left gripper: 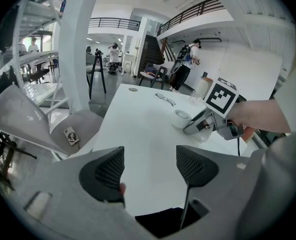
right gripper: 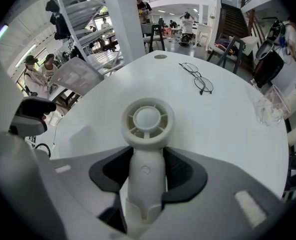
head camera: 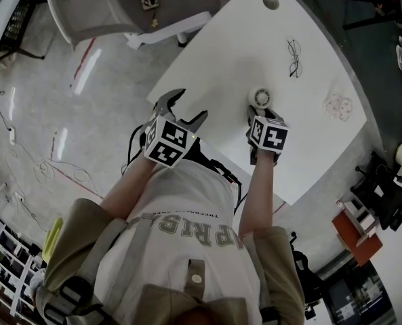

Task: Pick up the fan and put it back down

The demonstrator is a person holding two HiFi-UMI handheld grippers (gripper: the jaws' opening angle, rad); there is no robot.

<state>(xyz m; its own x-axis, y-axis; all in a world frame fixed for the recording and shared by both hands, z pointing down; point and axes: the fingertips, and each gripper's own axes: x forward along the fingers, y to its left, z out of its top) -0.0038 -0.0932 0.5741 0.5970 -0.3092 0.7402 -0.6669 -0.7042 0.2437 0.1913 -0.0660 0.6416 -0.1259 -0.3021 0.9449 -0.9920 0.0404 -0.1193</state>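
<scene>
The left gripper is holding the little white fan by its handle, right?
Not quite: the right gripper holds the little white fan by its handle, jaws closed on it, as the right gripper view shows. The left gripper is open and empty.

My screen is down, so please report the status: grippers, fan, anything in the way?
Left gripper open, empty. Right gripper shut on the fan. Glasses farther off, not in the way.

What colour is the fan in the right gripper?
White fan, clearest in the right gripper view.

Open-plan office hall: staircase (left gripper: 150,54), mezzanine railing (left gripper: 113,21), white table (left gripper: 138,129), chair (left gripper: 23,119).
</scene>
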